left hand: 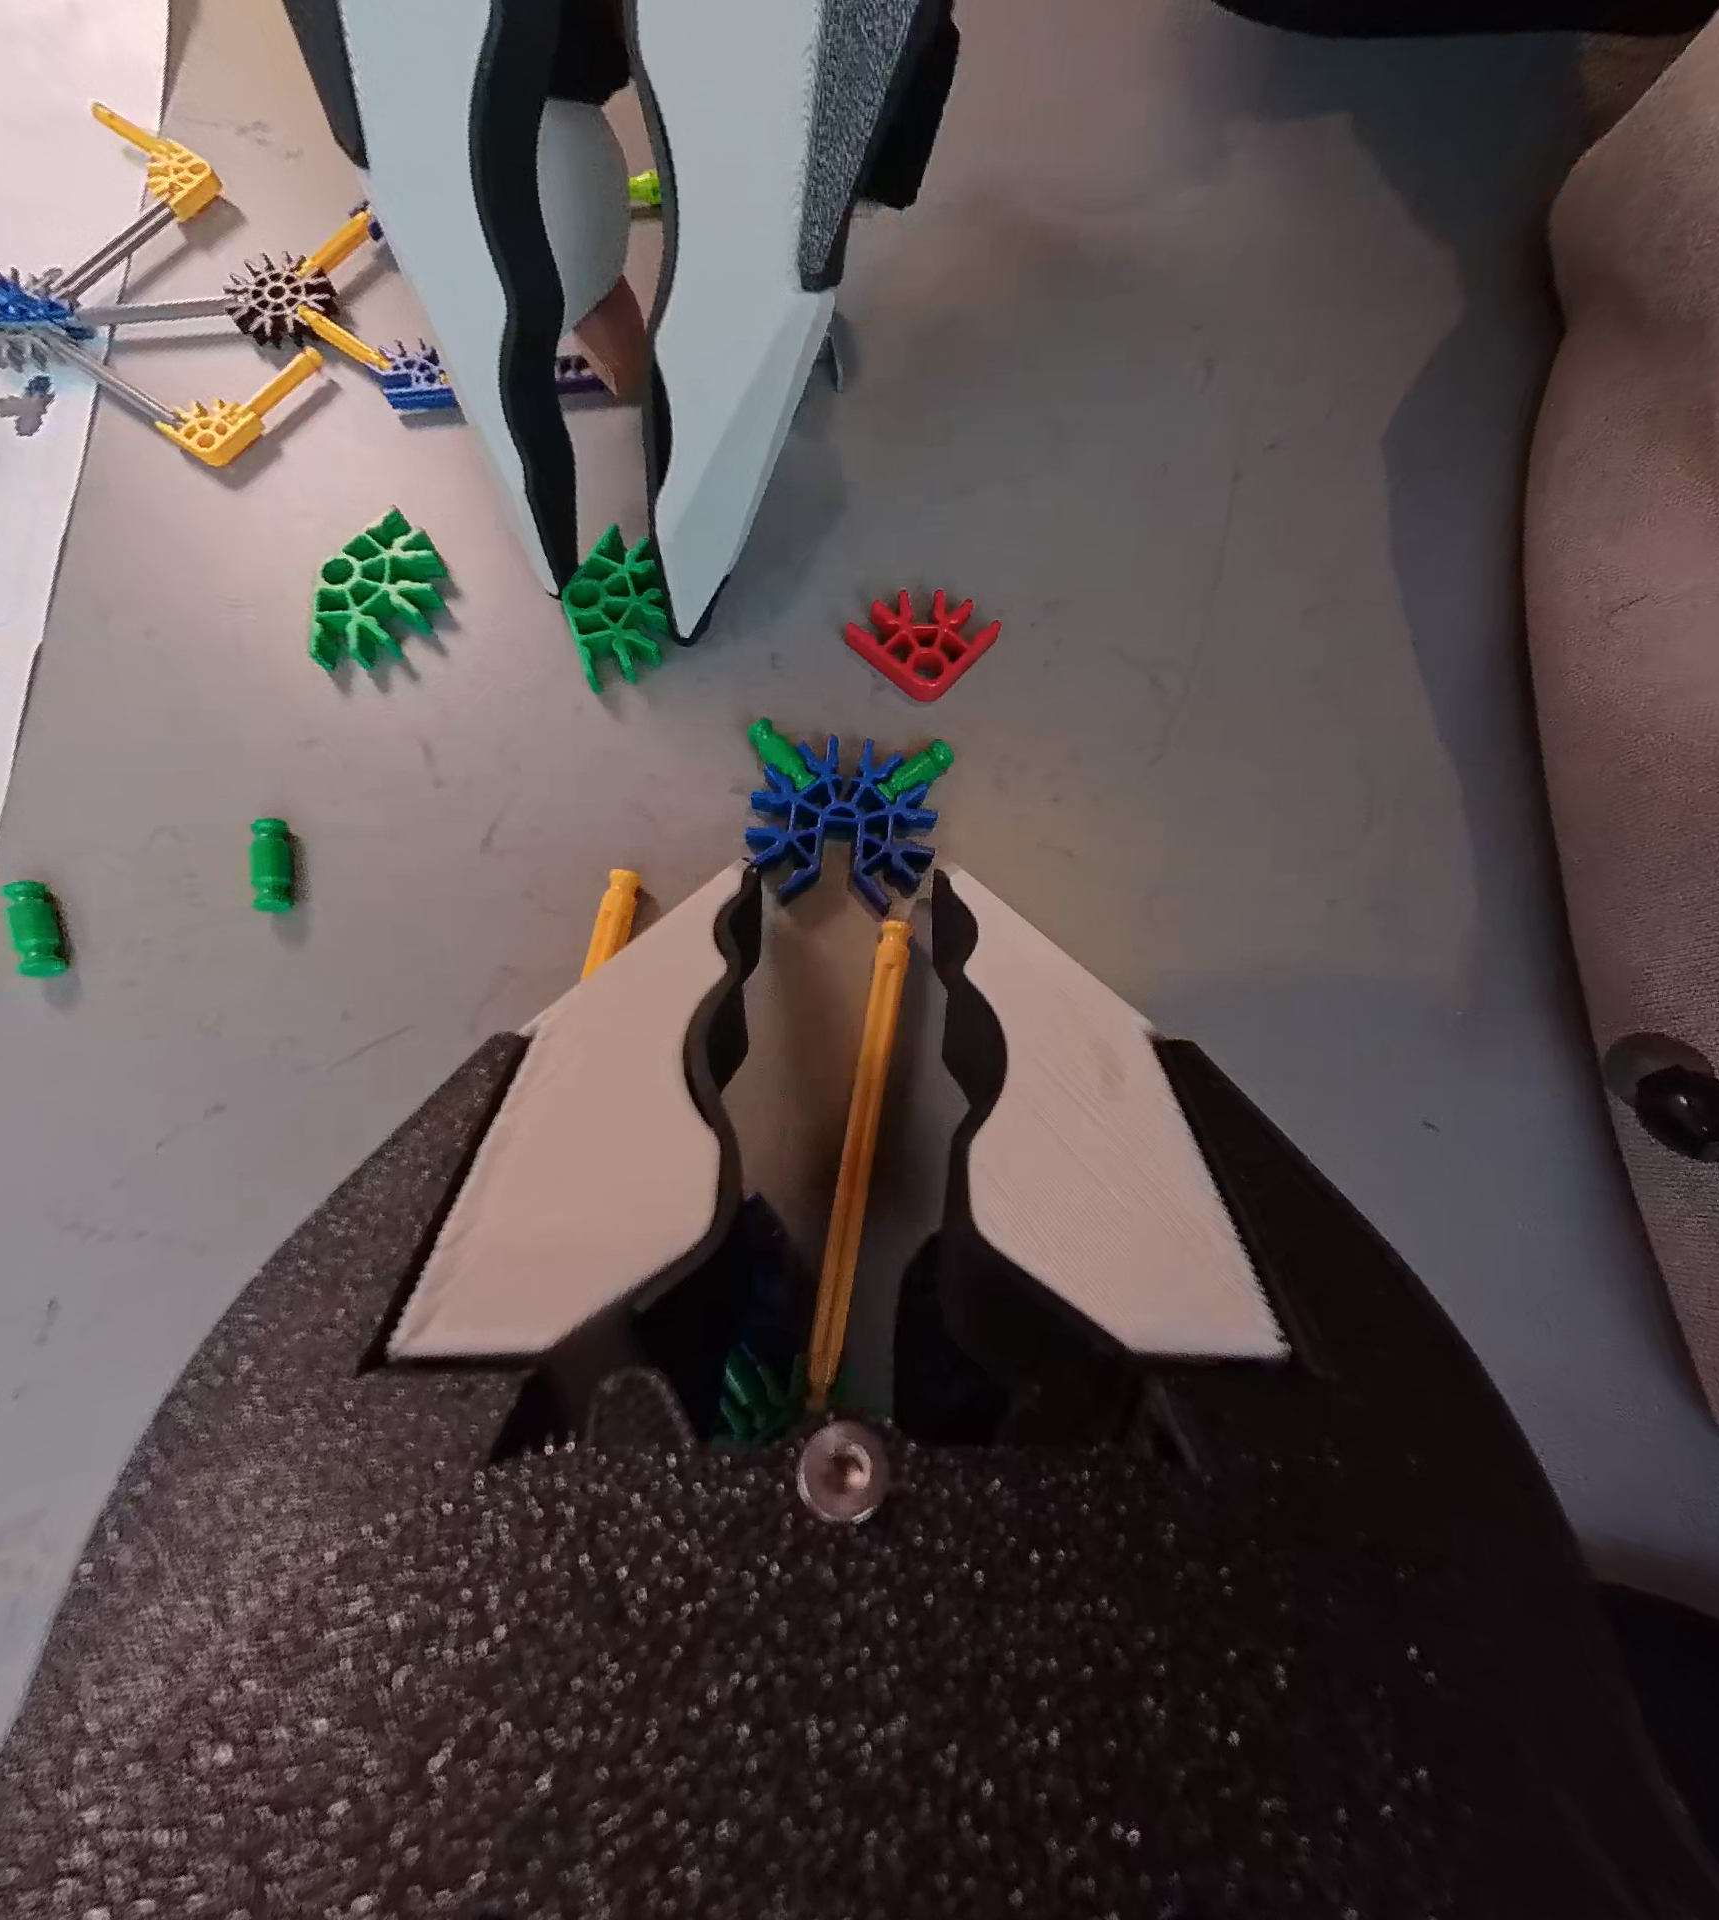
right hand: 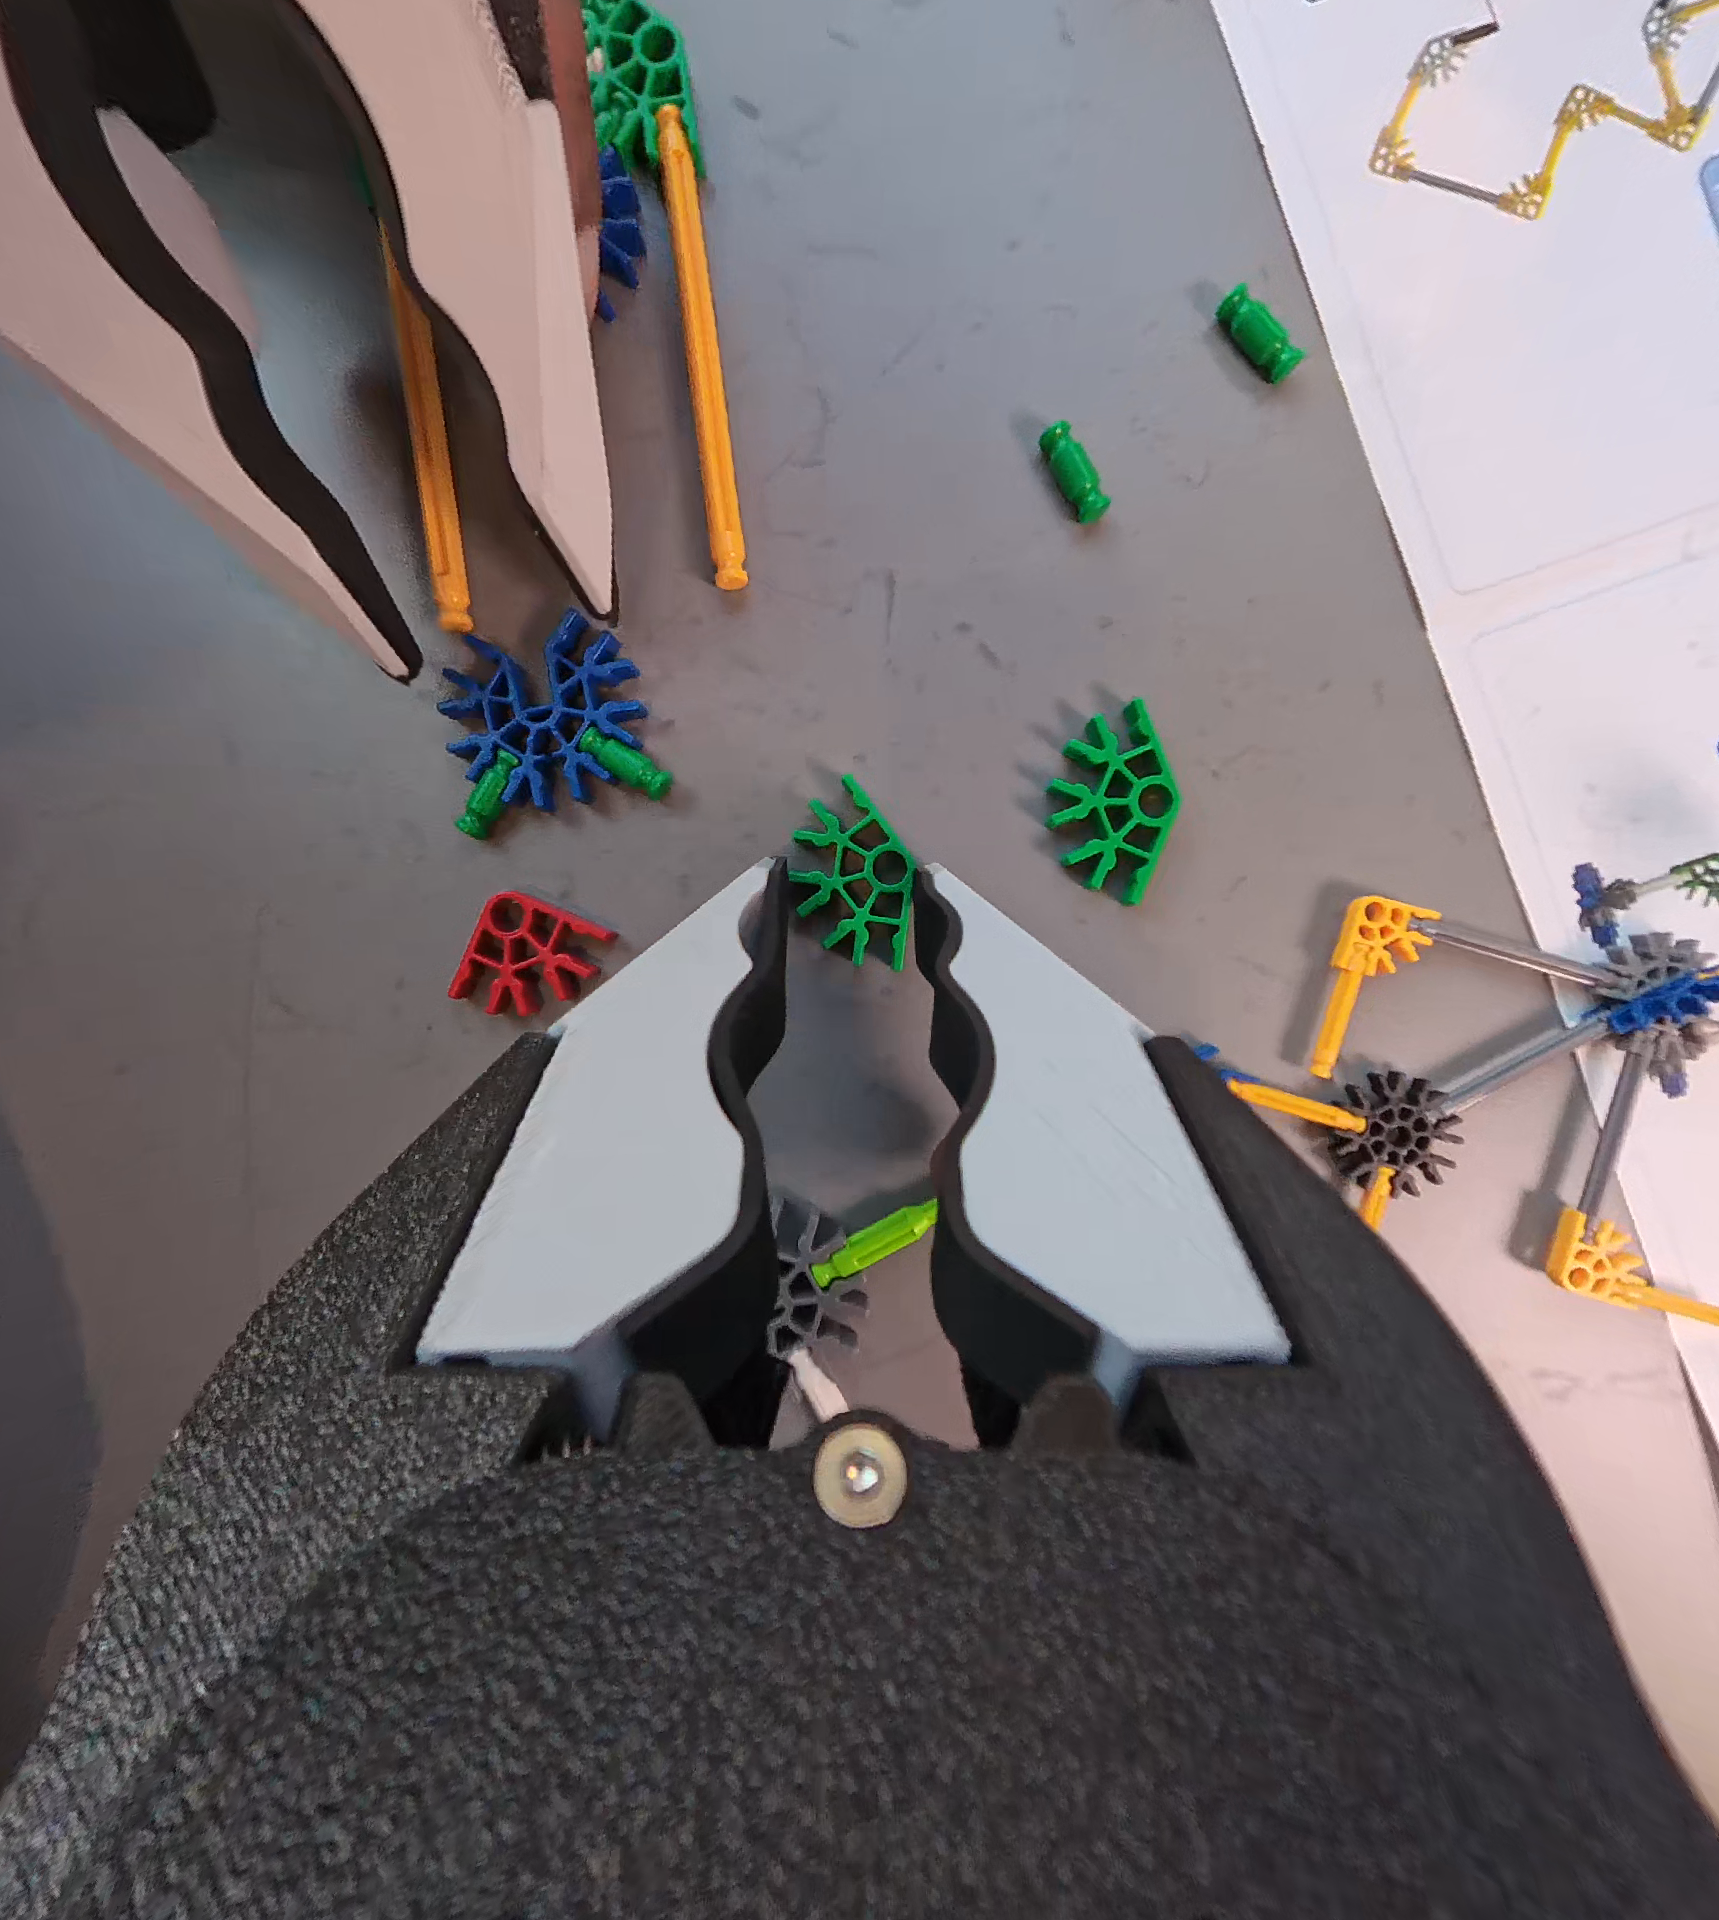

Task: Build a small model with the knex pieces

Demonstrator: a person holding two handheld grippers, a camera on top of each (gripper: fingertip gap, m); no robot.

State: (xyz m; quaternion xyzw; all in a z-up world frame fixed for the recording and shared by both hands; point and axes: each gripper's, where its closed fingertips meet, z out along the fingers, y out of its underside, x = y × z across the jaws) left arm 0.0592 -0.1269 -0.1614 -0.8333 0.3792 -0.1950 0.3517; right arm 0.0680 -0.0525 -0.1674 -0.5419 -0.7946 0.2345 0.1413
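My right gripper [right hand: 850, 871] is shut on a green fan-shaped connector [right hand: 855, 888] that rests on the grey table [right hand: 938, 312]; in the left wrist view it comes down from the top [left hand: 621, 608] with the connector [left hand: 614, 623] between its tips. My left gripper [left hand: 842, 878] is open, its tips just behind a blue double connector [left hand: 839, 821] that carries two short green rods. A yellow rod [left hand: 860, 1143] lies on the table between its fingers. The right wrist view shows the left gripper [right hand: 510, 639], the blue connector [right hand: 548, 727] and this rod [right hand: 434, 468].
A red corner connector [left hand: 922, 644], a second green connector [left hand: 377, 587], two loose short green rods [left hand: 271, 864] and another yellow rod [right hand: 699, 343] lie nearby. A built model [right hand: 1395, 1132] overlaps an instruction sheet [right hand: 1561, 468]. A person's clothing [left hand: 1686, 727] borders the table. The grippers' ends are close to 8 centimeters from one another.
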